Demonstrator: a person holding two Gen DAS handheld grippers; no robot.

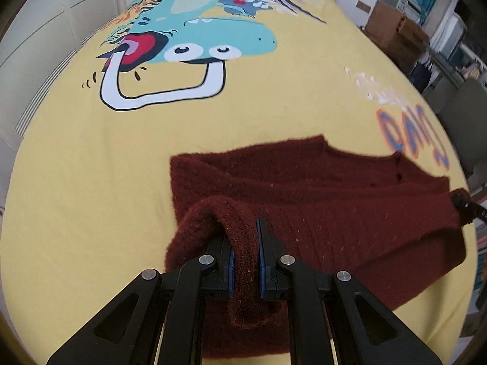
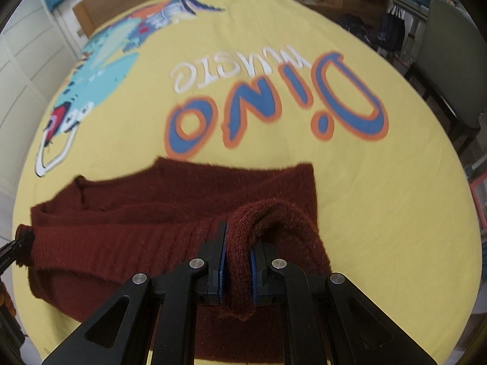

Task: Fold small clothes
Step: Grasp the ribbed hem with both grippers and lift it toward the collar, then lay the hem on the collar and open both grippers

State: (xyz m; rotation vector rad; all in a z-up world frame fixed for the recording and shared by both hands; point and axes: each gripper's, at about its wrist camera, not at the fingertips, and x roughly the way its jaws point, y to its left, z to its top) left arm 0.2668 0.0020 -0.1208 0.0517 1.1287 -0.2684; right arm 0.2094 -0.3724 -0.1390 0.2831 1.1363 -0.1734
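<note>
The dark red knitted sweater [image 1: 304, 188] lies on the yellow dinosaur-print bedspread [image 1: 91, 167]; the left hand-held gripper [image 1: 245, 240] and the right hand-held gripper [image 2: 239, 240] each stand clamped on a raised edge of it, beyond which the bedspread's lettering [image 2: 274, 112] shows.

A fuzzy, ribbed knit sweater [image 1: 319, 188] lies on a smooth, matt printed cotton bedspread [image 1: 91, 167].

Bed [image 1: 76, 182] under yellow dinosaur-print cover, dark red knitted sweater [image 1: 304, 182] lying on it
</note>
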